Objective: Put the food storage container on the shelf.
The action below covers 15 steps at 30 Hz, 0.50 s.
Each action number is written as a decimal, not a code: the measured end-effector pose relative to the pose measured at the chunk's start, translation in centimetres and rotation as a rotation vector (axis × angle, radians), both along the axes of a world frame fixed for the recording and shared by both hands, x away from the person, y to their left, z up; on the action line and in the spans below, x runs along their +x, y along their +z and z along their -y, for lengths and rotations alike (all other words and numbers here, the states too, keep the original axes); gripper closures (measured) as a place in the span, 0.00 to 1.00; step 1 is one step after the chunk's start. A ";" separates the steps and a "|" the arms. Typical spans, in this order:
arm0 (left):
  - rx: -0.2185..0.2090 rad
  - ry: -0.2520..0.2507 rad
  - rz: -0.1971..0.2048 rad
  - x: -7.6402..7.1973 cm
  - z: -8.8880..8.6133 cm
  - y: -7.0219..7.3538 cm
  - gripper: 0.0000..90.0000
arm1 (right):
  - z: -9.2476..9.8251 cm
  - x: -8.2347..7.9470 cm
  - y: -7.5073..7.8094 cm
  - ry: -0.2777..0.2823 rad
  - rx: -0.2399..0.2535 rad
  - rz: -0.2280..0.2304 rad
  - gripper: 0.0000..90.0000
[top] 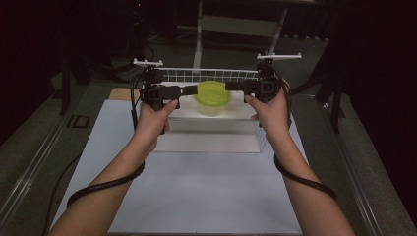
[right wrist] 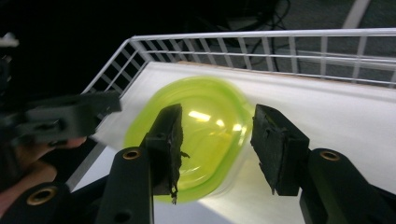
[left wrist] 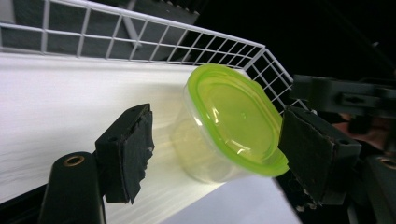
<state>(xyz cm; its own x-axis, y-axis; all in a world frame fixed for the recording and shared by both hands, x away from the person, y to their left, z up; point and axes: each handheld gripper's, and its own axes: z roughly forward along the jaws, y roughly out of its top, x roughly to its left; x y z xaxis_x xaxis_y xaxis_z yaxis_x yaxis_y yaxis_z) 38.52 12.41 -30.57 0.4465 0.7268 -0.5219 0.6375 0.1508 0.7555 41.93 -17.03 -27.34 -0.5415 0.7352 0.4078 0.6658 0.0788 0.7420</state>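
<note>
A clear plastic tub with a lime-green lid [top: 212,96] stands on a white shelf [top: 184,112] in front of a white wire fence [top: 206,74]. My left gripper [top: 193,90] points at it from the left and my right gripper [top: 228,87] from the right, both held level. In the left gripper view the tub [left wrist: 224,126] lies between the open jaws of the left gripper [left wrist: 217,149]; the far pad is close to the lid's rim and the near pad stands clear. In the right gripper view the right gripper [right wrist: 217,144] is open just above the lid [right wrist: 205,121].
The shelf sits on a raised box [top: 206,140] at the back of a pale sheet [top: 196,191] that covers the table. The wire fence runs along the shelf's back and sides. Grey table frame rails flank the sheet, and dark floor lies beyond.
</note>
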 end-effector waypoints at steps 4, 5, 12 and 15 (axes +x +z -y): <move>0.054 -0.051 0.117 -1.7 -0.2 0.0 0.30 | -0.4 -1.6 0.0 0.056 0.026 0.023 0.58; 0.062 -0.067 0.150 -2.1 -0.2 -0.2 0.27 | -0.4 -2.0 0.1 0.067 0.034 0.039 0.58; 0.113 -0.082 0.277 -4.6 -0.1 -1.4 0.16 | -1.2 -4.7 -0.7 0.153 0.072 0.088 0.60; 0.112 -0.107 0.294 -5.3 -0.3 -2.2 0.02 | -1.6 -5.4 -1.7 0.185 0.080 0.070 0.62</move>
<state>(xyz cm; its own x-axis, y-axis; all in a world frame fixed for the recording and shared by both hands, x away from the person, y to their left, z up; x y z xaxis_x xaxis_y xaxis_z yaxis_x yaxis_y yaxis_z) 33.19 12.69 -32.75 0.6433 0.7131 -0.2788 0.3978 -0.0002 0.9175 36.51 -15.44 -29.02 -0.6932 0.5872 0.4180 0.5923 0.1337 0.7945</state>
